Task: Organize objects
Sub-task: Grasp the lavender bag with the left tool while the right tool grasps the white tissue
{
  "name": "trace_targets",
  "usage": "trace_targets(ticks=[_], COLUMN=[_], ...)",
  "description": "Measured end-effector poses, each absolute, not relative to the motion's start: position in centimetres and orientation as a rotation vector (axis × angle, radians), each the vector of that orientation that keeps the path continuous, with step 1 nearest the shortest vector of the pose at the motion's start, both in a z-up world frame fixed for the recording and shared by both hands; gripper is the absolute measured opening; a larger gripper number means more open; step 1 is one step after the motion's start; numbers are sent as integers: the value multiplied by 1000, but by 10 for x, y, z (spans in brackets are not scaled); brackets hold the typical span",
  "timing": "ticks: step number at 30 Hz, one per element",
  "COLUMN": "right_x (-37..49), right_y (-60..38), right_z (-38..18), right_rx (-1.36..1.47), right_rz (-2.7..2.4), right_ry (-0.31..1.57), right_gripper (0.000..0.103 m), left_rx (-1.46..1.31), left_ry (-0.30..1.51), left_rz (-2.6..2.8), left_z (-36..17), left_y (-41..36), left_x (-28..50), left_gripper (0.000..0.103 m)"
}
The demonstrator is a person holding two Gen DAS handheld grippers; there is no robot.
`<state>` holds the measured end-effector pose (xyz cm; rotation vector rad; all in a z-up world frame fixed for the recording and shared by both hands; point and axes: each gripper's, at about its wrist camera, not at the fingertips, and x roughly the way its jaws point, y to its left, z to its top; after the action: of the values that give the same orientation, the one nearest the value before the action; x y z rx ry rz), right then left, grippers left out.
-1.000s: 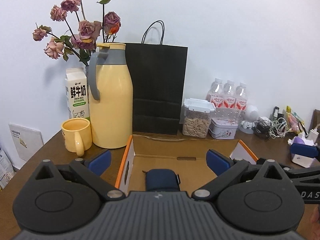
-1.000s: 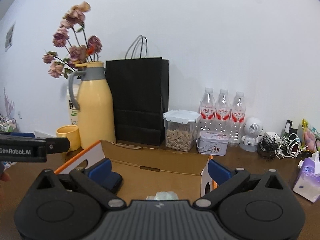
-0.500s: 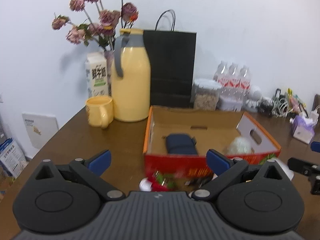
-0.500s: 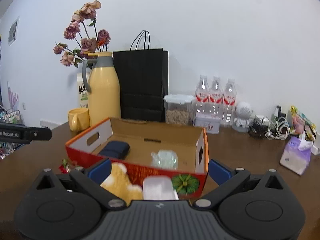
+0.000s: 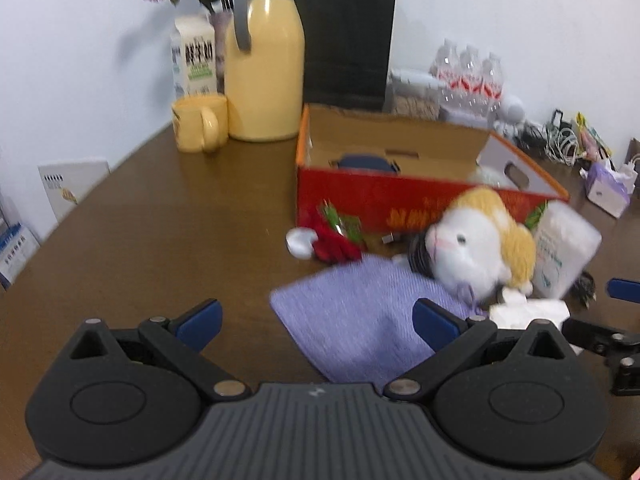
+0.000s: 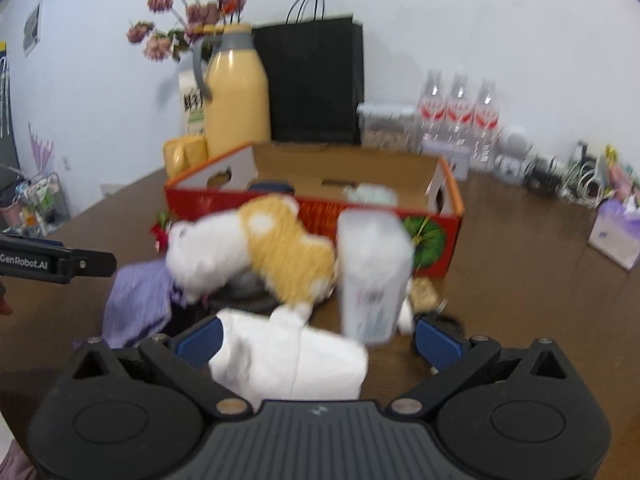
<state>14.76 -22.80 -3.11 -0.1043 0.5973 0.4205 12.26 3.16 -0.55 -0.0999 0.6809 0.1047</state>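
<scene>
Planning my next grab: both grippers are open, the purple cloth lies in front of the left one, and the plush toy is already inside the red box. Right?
Not quite. The plush toy is outside the red box, on the table against its front wall, as the left wrist view shows. The left gripper and right gripper are open, with the purple cloth before the left.

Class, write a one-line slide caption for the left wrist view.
Open left gripper above a purple cloth, plush toy and red box beyond.

From both wrists we look forward, low over the surface (image 5: pixel 160 240), toward the back wall; both views share the red box (image 5: pixel 400 196) (image 6: pixel 320 210).
</scene>
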Motion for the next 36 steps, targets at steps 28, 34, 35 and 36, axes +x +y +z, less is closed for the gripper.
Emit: trace_targets(ticks=[28, 34, 35, 36], right_x=[156, 148, 146, 144], right_y=[-211, -213, -215, -216], right_z=[-68, -66, -66, -65], right_rx=[-132, -134, -133, -132], right_rz=[445, 447, 449, 450], right_ry=[681, 653, 646, 641], right_gripper=[100, 81, 79, 71], left_rx=[-27, -44, -54, -63], left_ry=[647, 640, 641, 640], left_rz=[51, 10, 5, -2], left_z=[-46, -44, -43, -41], left_y=[-14, -15, -14, -13], left_x=[111, 102, 100, 97], left_gripper=[49, 20, 18, 17])
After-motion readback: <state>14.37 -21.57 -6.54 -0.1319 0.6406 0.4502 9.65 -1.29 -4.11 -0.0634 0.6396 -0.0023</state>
